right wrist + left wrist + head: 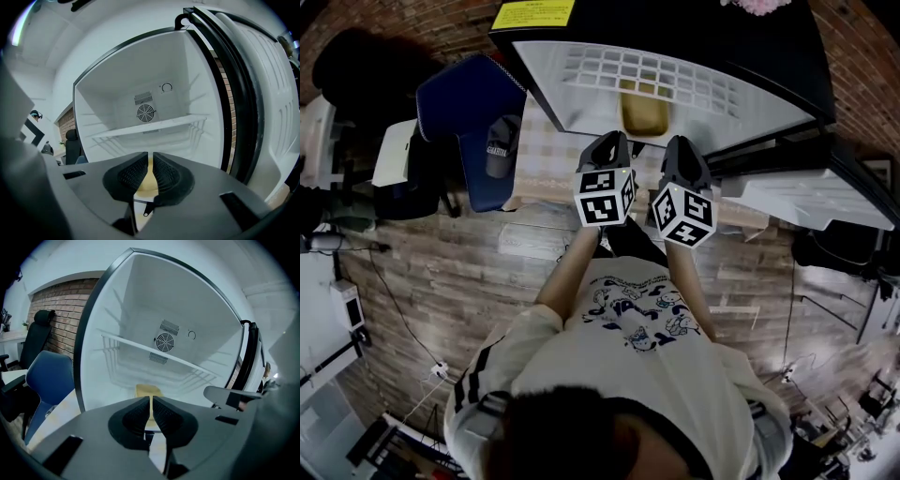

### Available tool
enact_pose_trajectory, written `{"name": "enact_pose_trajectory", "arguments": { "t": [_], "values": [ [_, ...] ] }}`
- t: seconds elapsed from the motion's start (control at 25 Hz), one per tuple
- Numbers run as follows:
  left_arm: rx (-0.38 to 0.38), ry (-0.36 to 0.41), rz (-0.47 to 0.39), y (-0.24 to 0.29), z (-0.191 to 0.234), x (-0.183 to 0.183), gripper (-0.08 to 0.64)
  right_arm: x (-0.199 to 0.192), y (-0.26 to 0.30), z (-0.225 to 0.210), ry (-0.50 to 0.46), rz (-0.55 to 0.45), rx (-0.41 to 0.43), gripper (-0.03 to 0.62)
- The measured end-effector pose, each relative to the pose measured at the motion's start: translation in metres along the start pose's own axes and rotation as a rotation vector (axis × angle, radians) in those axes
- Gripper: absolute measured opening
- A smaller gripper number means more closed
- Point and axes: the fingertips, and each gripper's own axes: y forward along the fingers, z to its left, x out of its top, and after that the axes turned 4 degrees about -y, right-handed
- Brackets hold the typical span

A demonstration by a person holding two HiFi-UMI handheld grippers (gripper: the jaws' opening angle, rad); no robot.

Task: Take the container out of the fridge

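Note:
A yellow container (644, 112) sits on the floor of the open fridge (581, 103), under a white wire shelf (647, 73). Both grippers hover side by side just in front of the fridge opening, pointing at the container. My left gripper (609, 141) is shut with nothing between its pads; in the left gripper view the container (146, 391) shows just past its closed tips (151, 403). My right gripper (680, 142) is also shut and empty, and the container (145, 185) peeks out behind its tips (150, 161). Neither gripper touches the container.
The fridge door (811, 197) stands swung open at the right. A blue chair (473, 103) and a black chair (356, 66) stand left of the fridge. A fan grille (143, 112) sits on the fridge's back wall. The floor is wooden planks.

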Motion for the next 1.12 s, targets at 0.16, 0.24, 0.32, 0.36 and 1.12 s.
{"name": "enact_pose_trajectory", "arguments": {
  "t": [0.16, 0.24, 0.32, 0.36, 1.12],
  "values": [
    [0.000, -0.011, 0.033, 0.015, 0.007, -0.003, 0.020, -0.002, 0.014, 0.004, 0.002, 0.009, 0.006, 0.052],
    [0.003, -0.024, 0.050, 0.023, 0.006, -0.006, 0.021, -0.002, 0.018, 0.000, 0.005, 0.015, 0.007, 0.051],
    [0.007, -0.038, 0.065, 0.030, 0.004, -0.009, 0.058, -0.002, 0.020, -0.006, 0.011, 0.020, 0.006, 0.052],
    [0.009, -0.046, 0.074, 0.034, 0.003, -0.010, 0.095, -0.002, 0.021, -0.008, 0.015, 0.022, 0.005, 0.052],
    [0.114, -0.148, 0.192, 0.085, 0.026, -0.042, 0.175, -0.013, 0.039, -0.020, 0.034, 0.060, 0.023, 0.052]
  ]
}}
